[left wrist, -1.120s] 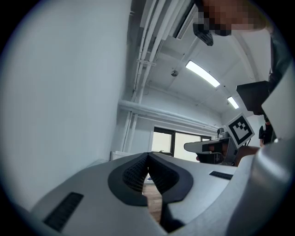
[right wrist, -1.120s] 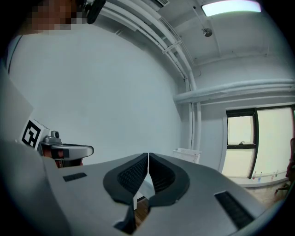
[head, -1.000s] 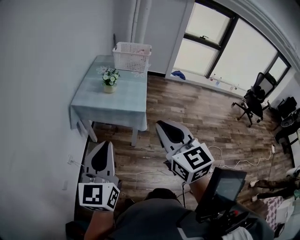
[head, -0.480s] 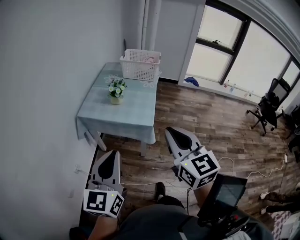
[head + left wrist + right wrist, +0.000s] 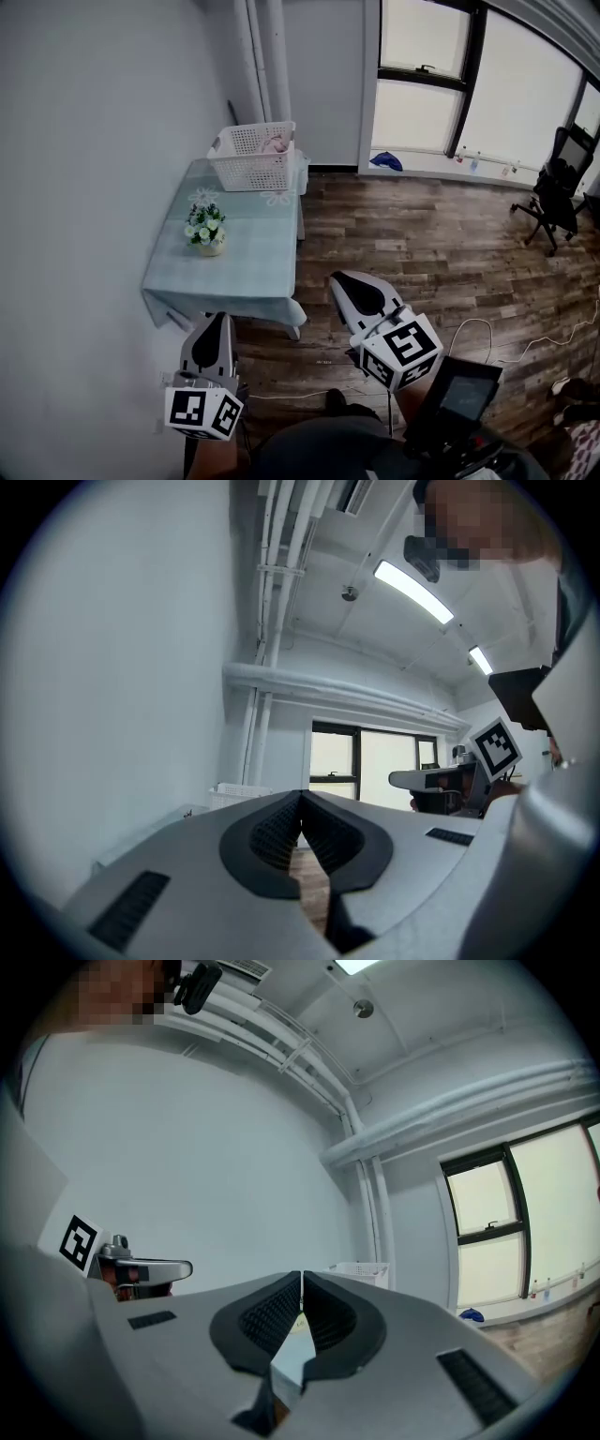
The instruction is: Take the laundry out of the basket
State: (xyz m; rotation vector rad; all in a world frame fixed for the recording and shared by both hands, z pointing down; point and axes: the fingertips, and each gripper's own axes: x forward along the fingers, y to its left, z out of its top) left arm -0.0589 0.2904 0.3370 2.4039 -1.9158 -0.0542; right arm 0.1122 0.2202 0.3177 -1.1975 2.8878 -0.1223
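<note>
A white laundry basket [image 5: 253,157] stands at the far end of a small table [image 5: 246,253] with a pale blue cloth. Pink laundry [image 5: 274,143] shows inside the basket. The basket also appears small and far off in the left gripper view [image 5: 239,794] and the right gripper view [image 5: 361,1271]. My left gripper [image 5: 218,322] is shut and empty, held near the table's near left corner. My right gripper [image 5: 338,279] is shut and empty, over the wooden floor to the right of the table. Both are far short of the basket.
A small pot of white flowers [image 5: 206,230] stands mid-table between me and the basket. A grey wall [image 5: 84,169] runs along the table's left. Wooden floor [image 5: 441,253] spreads right, with cables [image 5: 506,342], an office chair [image 5: 561,183] and windows [image 5: 441,84] beyond.
The view has shifted: the table and basket now sit more directly ahead and the window wall has swung right. Both grippers hold the same shut pose low in the frame.
</note>
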